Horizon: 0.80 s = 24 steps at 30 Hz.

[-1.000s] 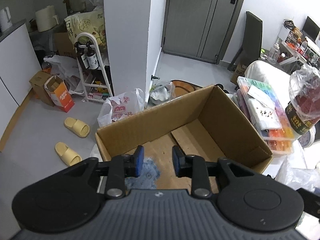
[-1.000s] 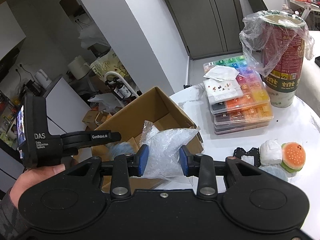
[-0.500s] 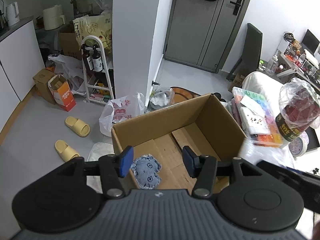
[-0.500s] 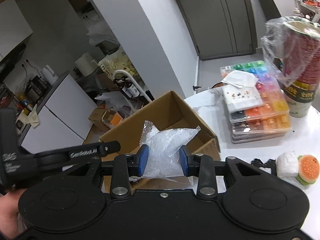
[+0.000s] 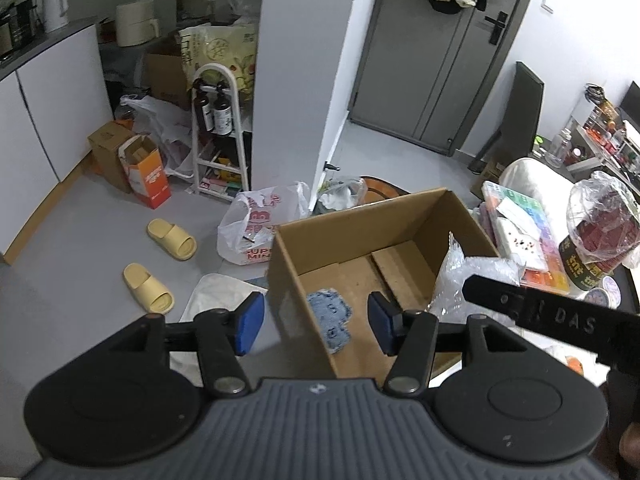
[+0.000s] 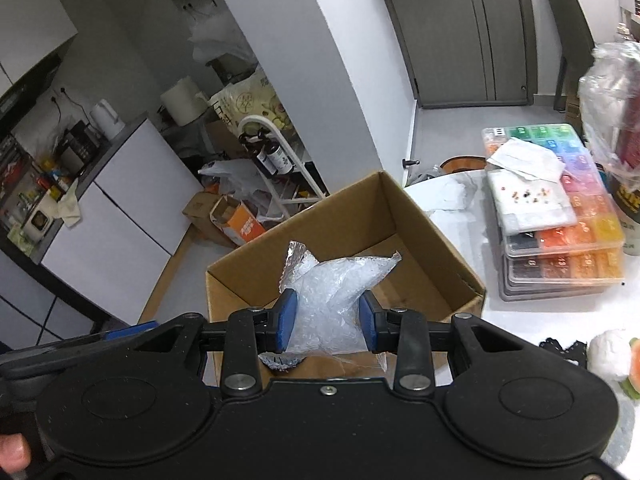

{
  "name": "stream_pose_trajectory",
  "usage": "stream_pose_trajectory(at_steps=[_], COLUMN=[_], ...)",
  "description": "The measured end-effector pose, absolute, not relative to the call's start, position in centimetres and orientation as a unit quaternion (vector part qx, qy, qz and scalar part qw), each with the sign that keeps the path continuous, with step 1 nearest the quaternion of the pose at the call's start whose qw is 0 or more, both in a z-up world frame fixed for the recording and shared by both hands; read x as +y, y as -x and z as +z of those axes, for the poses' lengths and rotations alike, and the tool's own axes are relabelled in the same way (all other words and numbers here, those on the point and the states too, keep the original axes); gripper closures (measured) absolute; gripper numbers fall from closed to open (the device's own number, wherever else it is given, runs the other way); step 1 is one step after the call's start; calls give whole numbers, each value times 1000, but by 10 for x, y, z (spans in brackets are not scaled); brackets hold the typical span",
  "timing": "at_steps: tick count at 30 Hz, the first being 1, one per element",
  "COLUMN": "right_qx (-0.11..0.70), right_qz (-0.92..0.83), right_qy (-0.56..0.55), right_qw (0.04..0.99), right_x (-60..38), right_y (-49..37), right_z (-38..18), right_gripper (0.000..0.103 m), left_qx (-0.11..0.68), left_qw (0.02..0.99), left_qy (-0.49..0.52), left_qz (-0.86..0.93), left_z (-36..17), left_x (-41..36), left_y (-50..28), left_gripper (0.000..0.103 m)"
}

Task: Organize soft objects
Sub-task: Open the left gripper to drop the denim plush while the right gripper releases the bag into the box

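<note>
Pinching crinkly bubble bag [image 6: 332,300] — boxy cardboard [image 6: 420,216].

Setting: a lived-in small flat, kitchen corner opening onto an entry hall; white base cabinets [image 5: 48,120] under a dark counter carrying a white electric kettle [image 5: 55,8]; a cream countertop appliance [image 5: 134,26] on a ledge beyond; a white wire rack [image 5: 218,136] holding dark bottles; a grey entrance door [image 5: 432,68] with a lever handle, dark garments hung at its top; yellow slippers [image 5: 160,264] on the grey floor; printed plastic shopping bag [image 5: 260,224] and small cartons [image 5: 132,164] against the wall; a white tabletop [image 6: 520,320] bearing stacked bead organiser boxes [image 6: 560,232]; a dark chair [image 5: 520,120] by the far wall.
</note>
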State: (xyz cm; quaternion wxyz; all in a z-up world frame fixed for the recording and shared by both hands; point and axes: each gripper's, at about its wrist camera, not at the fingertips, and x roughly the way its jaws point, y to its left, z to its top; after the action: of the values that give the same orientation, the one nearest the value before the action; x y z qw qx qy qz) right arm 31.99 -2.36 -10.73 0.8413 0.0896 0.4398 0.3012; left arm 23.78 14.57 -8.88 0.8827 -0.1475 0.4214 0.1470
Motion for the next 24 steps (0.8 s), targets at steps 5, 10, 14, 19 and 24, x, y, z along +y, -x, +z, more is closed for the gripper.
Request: stream_pose_trajectory(at_steps=[5,10,14,19,24], right_qx=[443,435,437,442,440], right_qz=[302,308,295,292,293], right_qy=[-89,-104,-110,-112,-112], right_qw=[840,840,842,841,842], right_x=[-12,-1,-2,-11,-22], right_y=[-327,-330,-331,-325,-312], right_z=[-110,-113,-115,-114,-108], right_gripper=[69,66,51,50,42], left_qx=[423,424,424,424,424], left_qw=[878,875,873,871,874], left_qy=[154,156,156,160,157], left_qz=[161,174,185,188,178], left_z=[-90,-92,-91,-91,-88], left_x=[154,160,166,167,159], left_y=[-233,-231,-229,-226,-222], left_gripper=[47,47,47,46,45])
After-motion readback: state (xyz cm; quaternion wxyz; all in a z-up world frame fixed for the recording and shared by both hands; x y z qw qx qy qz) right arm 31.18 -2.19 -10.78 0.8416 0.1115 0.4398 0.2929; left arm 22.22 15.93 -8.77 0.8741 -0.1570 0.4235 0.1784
